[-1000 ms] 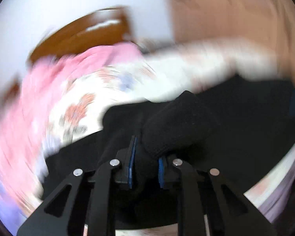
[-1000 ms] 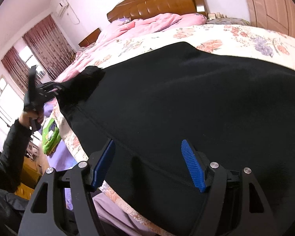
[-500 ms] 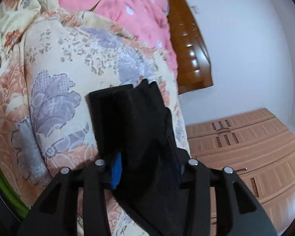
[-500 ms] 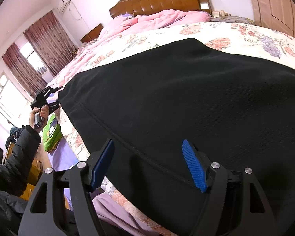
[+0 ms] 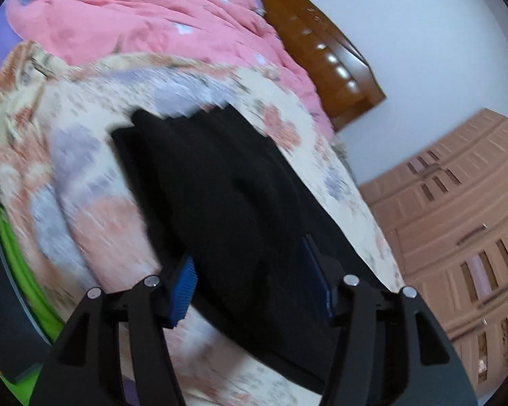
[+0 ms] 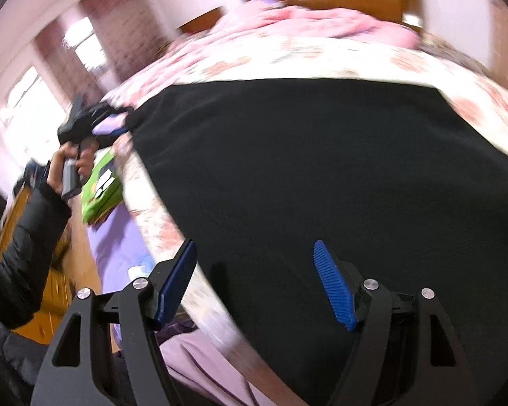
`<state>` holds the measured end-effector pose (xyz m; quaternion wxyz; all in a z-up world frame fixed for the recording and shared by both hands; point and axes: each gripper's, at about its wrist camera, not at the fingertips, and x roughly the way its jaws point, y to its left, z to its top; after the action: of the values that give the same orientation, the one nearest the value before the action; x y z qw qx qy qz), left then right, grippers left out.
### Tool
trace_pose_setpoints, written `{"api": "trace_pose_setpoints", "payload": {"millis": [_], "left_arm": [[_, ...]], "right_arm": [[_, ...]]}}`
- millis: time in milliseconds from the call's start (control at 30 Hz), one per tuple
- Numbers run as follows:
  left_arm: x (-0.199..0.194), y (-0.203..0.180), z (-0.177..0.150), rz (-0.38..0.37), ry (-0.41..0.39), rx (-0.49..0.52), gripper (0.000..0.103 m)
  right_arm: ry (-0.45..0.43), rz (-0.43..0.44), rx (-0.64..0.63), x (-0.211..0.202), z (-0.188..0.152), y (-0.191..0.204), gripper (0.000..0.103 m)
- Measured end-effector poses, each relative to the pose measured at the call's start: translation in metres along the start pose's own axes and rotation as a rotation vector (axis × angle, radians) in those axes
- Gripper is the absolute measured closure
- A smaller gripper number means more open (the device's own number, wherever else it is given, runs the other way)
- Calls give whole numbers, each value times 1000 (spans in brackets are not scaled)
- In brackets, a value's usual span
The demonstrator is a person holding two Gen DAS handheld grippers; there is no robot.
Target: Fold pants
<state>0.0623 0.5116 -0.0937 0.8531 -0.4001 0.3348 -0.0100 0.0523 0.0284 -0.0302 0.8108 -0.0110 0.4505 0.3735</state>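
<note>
Pants: the black pants (image 6: 321, 182) lie spread flat on my bed, soft matte fleece-like cloth with a stitched seam running near the edge closest to me; one narrow end (image 5: 220, 186) reaches up the bed toward the pillows.
Bed cover: the floral sheet (image 5: 94, 203) is cream with peach and lilac blossoms — smeared by blur in both views.
Quilt: a rumpled pink quilt (image 5: 145, 23) is heaped by the glossy brown wooden headboard (image 5: 325, 54).
Left gripper: my left gripper (image 5: 254, 284) has just been opening; its ribbed blue pads (image 5: 183, 287) stand apart on either side of the pants' end, and I cannot see them pressing the cloth.
Right gripper: my right gripper (image 6: 254, 280) is wide apart over the near edge of the pants, gripping nothing.
Writing: a green packet (image 6: 101, 186) beside the bed carries white marks, too blurred to read.
Change: a second ago my left pads were pinched tight on a bunched fold of the pants — now that end lies flat on the sheet. The right view has swung sideways, so the seam edge sits further left between its fingers.
</note>
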Motion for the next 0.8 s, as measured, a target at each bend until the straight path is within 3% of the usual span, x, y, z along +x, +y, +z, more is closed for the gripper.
{"api": "trace_pose_setpoints", "payload": {"millis": [133,167,267,400,500,700,800], "left_arm": [[16,-8,-16,41,25,35,49],[17,-8,-18,51,14,32,56],[14,-5,-17,20,-10,6,94],[5,-12,-18,-3,-37,44,94],[1,-20,-14,-19,-41,68,95],[-3,-21,-5,-87,-29,-14,95],[-6,-23,-2,-108,-32,-34,95]], "right_arm": [[41,78,-135,38,29,42,32],[53,92,-169,51,37,54,32],[90,108,-231,78,54,77,32],[105,98,-326,93,61,97,35],[110,64,-362,99,65,101,45],[107,27,-425,103,64,101,49],[93,-60,-502,106,58,110,67]]}}
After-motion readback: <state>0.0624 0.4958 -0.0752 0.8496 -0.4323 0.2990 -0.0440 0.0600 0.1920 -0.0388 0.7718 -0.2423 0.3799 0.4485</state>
